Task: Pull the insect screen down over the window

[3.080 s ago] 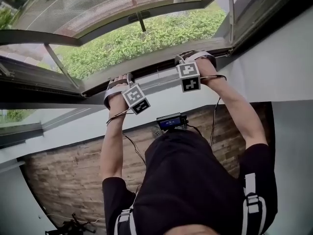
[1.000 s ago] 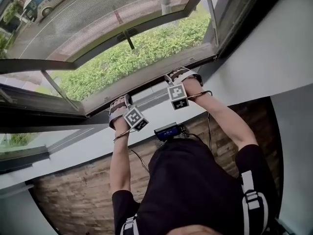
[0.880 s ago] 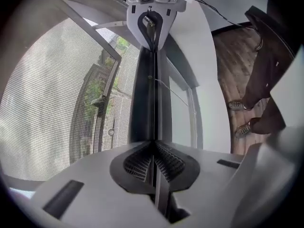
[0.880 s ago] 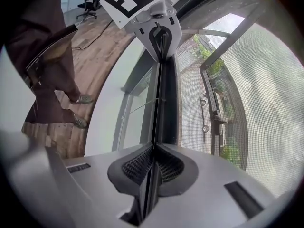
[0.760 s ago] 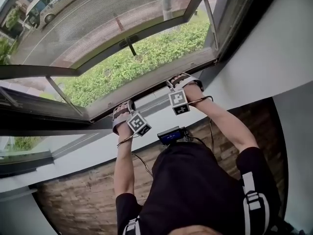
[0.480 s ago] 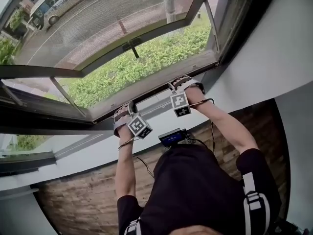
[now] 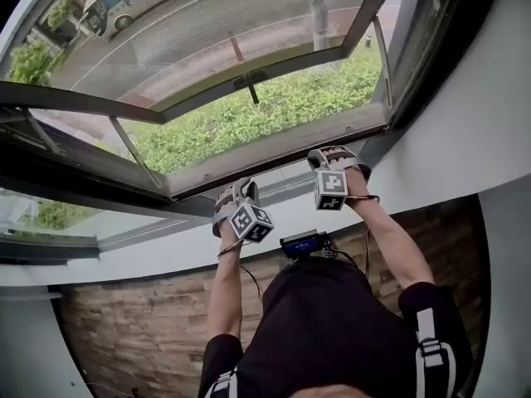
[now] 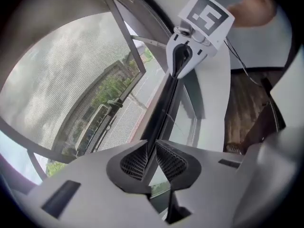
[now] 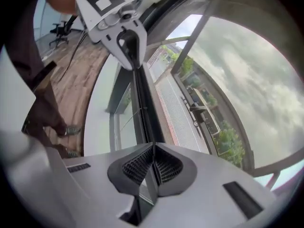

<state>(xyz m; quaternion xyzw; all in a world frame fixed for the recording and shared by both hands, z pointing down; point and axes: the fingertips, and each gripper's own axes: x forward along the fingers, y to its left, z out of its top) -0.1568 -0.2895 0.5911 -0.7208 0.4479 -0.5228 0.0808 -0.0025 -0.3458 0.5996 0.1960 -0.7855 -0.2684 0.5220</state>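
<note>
Arms (image 7: 390, 239) stretch out, left tongs (image 7: 235, 191) and right tongs (image 7: 332, 154) each clamped on the insect screen bar (image 7: 274, 157).

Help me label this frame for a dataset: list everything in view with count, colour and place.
pull bar: one, dark, along the screen's lower edge
mesh: one, grey, across the window opening
window sash: one, dark frame, swung open outwards, dark handle
hedge: one strip, green, outside below the window
vehicle: one clear, pale, outside beyond the hedge
wall: one, white, around the window
floor: one, brown planks, under the person
device: one, black with blue screen, at the person's chest
left gripper: one, grey, shut on the pull bar
right gripper: one, grey, shut on the pull bar, further along
arms: two, bare, raised to the bar
shirt: one, black, bottom of head view
</note>
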